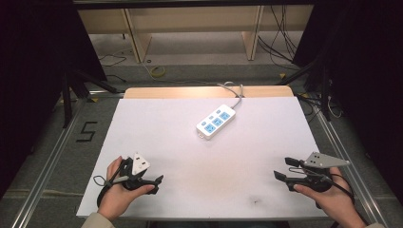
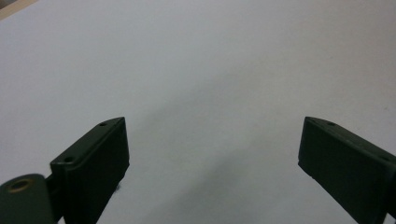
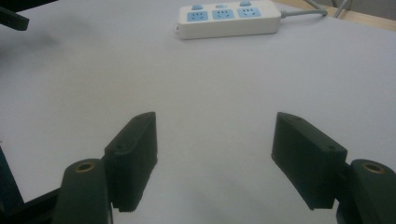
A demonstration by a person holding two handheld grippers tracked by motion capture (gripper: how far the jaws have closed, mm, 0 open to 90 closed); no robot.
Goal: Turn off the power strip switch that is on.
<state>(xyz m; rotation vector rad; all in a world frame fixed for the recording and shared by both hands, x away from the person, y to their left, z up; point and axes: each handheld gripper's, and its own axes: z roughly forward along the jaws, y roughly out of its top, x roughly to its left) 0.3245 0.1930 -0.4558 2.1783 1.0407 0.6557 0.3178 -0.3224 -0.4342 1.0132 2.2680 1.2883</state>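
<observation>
High view: a white power strip [image 1: 216, 121] with three blue socket faces lies diagonally on the white table [image 1: 157, 123], toward the far edge; its grey cable [image 1: 234, 90] runs off the far side. The left gripper [image 1: 151, 182] sits well on the near side of the strip, off toward its left, held in a hand [image 1: 116, 190]. The right gripper [image 1: 281, 168] is also nearer than the strip, well apart and off to its right, jaws spread.

Left gripper view: both black jaws stand wide apart, nothing between them, bare table beyond.

Right gripper view: jaws released and empty; the strip lies far ahead, long side facing the jaws, cable leaving at its right end.

Judgement: the strip looks rigid, smooth plastic, moderately light, with cable drag likely. Best hold is probably across its narrow width near mid-length; glossy sides may slip.
</observation>
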